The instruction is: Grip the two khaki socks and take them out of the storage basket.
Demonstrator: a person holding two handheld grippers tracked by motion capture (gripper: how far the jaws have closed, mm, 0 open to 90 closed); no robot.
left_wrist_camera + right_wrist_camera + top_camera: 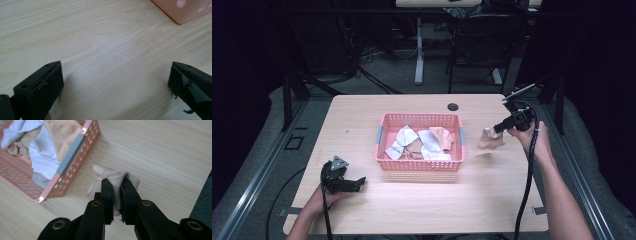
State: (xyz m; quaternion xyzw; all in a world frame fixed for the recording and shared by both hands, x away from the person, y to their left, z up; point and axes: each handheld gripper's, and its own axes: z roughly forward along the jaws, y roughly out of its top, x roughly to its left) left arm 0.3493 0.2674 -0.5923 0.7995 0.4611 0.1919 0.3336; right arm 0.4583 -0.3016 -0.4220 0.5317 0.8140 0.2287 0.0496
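Note:
A pink perforated basket (419, 164) sits mid-table and holds white and beige cloths (432, 141). To its right my right gripper (498, 128) is shut on a small beige cloth (490, 139), which hangs just above the tabletop. In the right gripper view that beige cloth (113, 178) bunches between the closed jaws, beside the basket's corner (72, 173). My left gripper (358, 183) rests low at the table's front left, open and with nothing in it. Its spread fingers (41, 86) frame bare wood, and the basket's corner (183, 11) lies ahead.
A light wooden table (422, 205) carries everything. A round cable hole (453, 106) lies near its back edge. Chairs, table legs and cables stand on the floor beyond. Bare wood lies in front of the basket and to both its sides.

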